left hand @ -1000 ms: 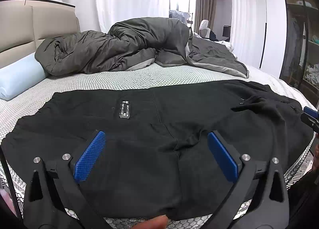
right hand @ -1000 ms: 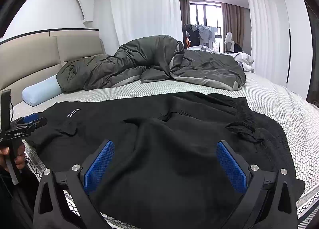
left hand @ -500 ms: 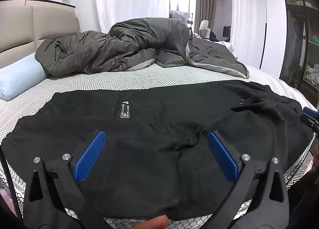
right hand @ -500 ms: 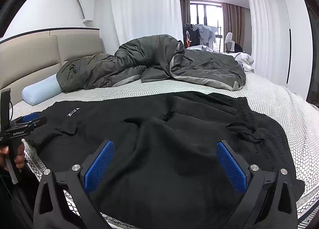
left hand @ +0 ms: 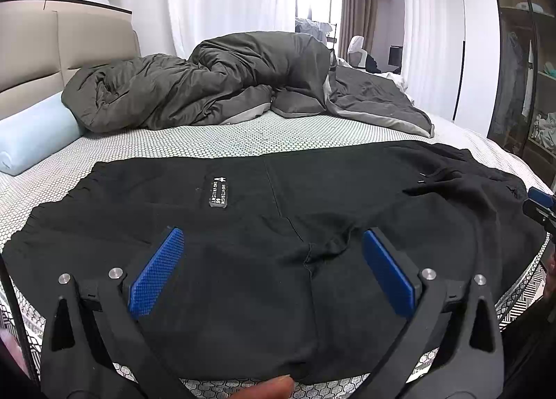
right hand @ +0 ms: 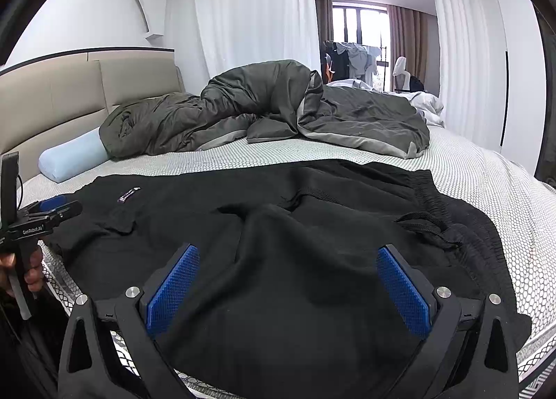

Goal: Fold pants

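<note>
The black fabric pants (left hand: pixel 278 242) lie spread across the near edge of the white honeycomb-patterned bed (left hand: pixel 208 142), a small black rectangular label (left hand: pixel 219 192) with white lettering too small to read on one leg. The left gripper (left hand: pixel 271 270) and right gripper (right hand: pixel 288 281) hover above the cloth, blue-padded jaws spread wide and empty. In the right wrist view, the left gripper's black body reads "GenRobot.AI".

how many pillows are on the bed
1 in view: a light blue bolster pillow by the headboard, its end touching the grey duvet. The heaped duvet may hide more.
</note>
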